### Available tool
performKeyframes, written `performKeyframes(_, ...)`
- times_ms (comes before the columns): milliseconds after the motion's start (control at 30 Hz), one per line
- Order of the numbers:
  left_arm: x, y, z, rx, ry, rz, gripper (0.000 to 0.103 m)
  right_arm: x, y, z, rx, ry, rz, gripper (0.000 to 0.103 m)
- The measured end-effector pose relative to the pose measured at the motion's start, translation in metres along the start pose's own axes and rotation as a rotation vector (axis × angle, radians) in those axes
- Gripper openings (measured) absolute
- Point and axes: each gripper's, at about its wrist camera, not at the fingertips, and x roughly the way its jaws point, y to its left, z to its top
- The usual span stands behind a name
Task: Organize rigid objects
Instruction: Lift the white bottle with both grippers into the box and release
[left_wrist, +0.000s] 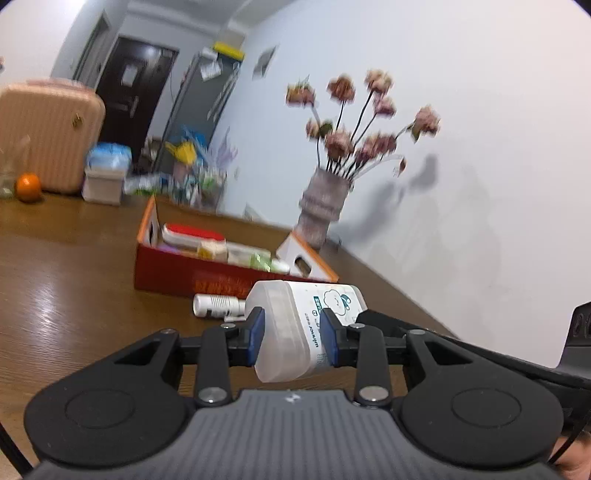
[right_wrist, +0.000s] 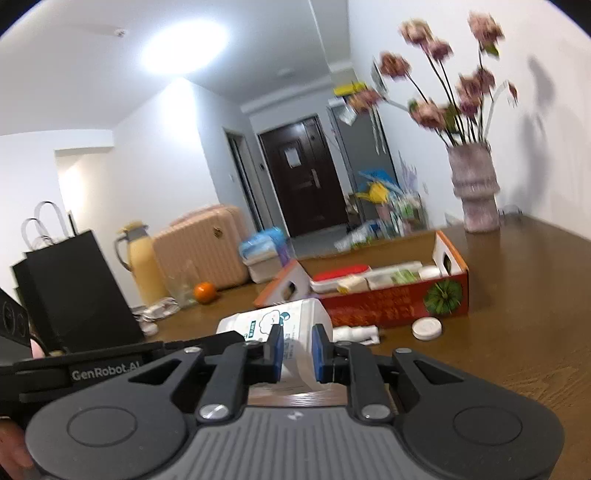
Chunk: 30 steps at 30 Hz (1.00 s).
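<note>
White plastic bottle (left_wrist: 295, 325) held sideways just above the surface (left_wrist: 74, 288), clamped at both ends: left hand-held gripper (left_wrist: 291, 338) pinching the cap end, right hand-held gripper (right_wrist: 297, 352) nearly closed on the other end. Behind it, red cardboard box (left_wrist: 221, 278), flaps open, holding a red-and-white case (left_wrist: 194, 233) and small packages. Small white bottle (left_wrist: 218, 305) lying in front of box. Loose white cap (right_wrist: 426, 328) beside box. Vase of flowers (left_wrist: 323, 206) beyond, orange (left_wrist: 27, 186) far off.
</note>
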Motion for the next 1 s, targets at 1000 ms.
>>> performKeyframes(1000, 0.122, 0.015, 0.091, 0.105, -0.033, 0.000, 0.033, 0.092, -0.039, 0.066, 0.038, -0.062, -0.022, 0.016)
